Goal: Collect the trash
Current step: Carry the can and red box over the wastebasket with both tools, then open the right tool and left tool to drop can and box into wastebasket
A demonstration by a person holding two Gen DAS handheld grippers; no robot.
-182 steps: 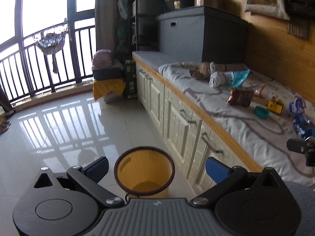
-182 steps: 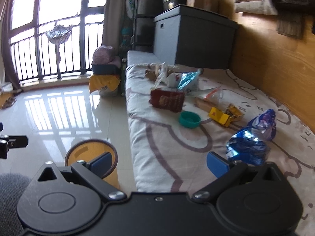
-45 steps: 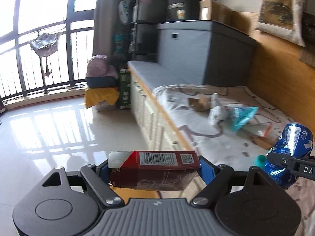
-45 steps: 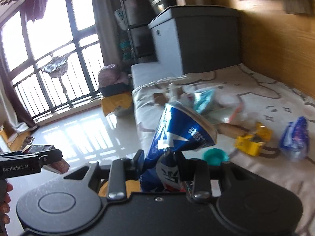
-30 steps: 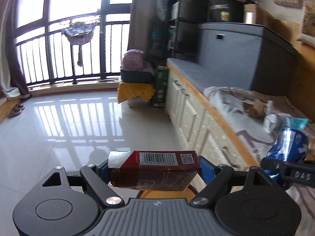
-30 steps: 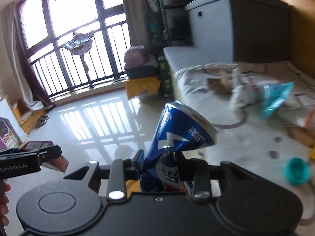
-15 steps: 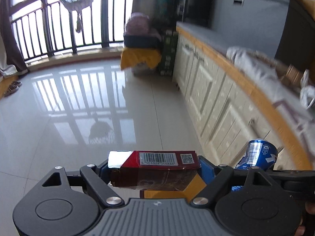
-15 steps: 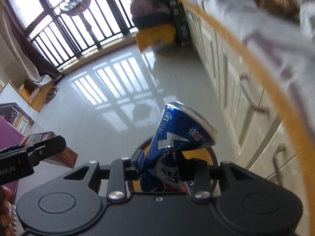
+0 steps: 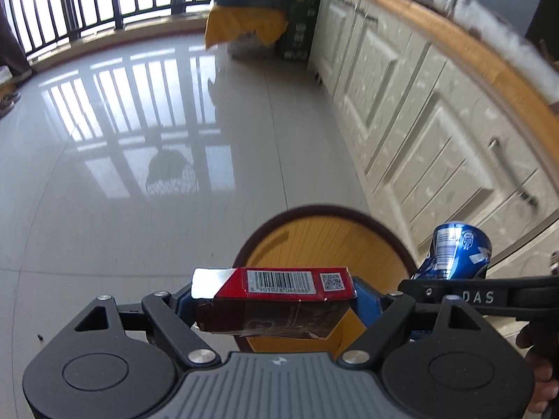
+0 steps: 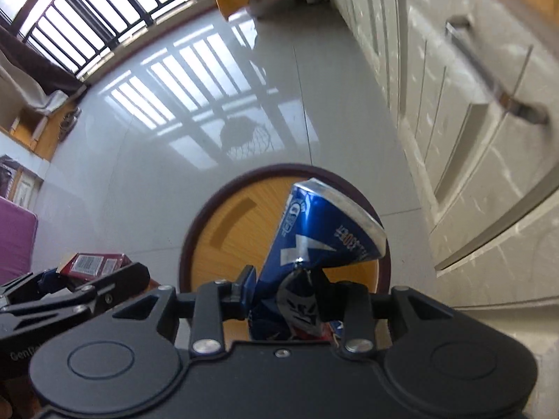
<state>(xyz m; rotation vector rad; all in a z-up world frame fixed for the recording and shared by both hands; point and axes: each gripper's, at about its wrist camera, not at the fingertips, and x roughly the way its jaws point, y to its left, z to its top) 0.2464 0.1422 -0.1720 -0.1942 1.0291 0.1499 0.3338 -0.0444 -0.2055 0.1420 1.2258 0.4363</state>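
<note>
My left gripper point(image 9: 276, 300) is shut on a red carton point(image 9: 276, 296) with a barcode, held crosswise over the near rim of a round orange trash bin point(image 9: 325, 241). My right gripper point(image 10: 290, 296) is shut on a crushed blue can point(image 10: 321, 230), which hangs above the same orange trash bin point(image 10: 230, 230). In the left wrist view the blue can point(image 9: 454, 255) and the right gripper show at the bin's right edge. In the right wrist view the red carton point(image 10: 91, 263) shows at the lower left. The bin's bottom is hidden.
Cream cabinet doors point(image 9: 436, 132) with metal handles run along the right, close beside the bin. Glossy floor tiles point(image 9: 139, 174) spread to the left and ahead. A yellow-draped pile point(image 9: 244, 24) and a balcony railing point(image 9: 87, 0) stand far back. A purple object point(image 10: 14, 241) lies at the left.
Both grippers have come down and tipped toward the floor, so the bin now fills the view under the carton and the can. The bed top has passed out of sight. Both grips are unchanged.
</note>
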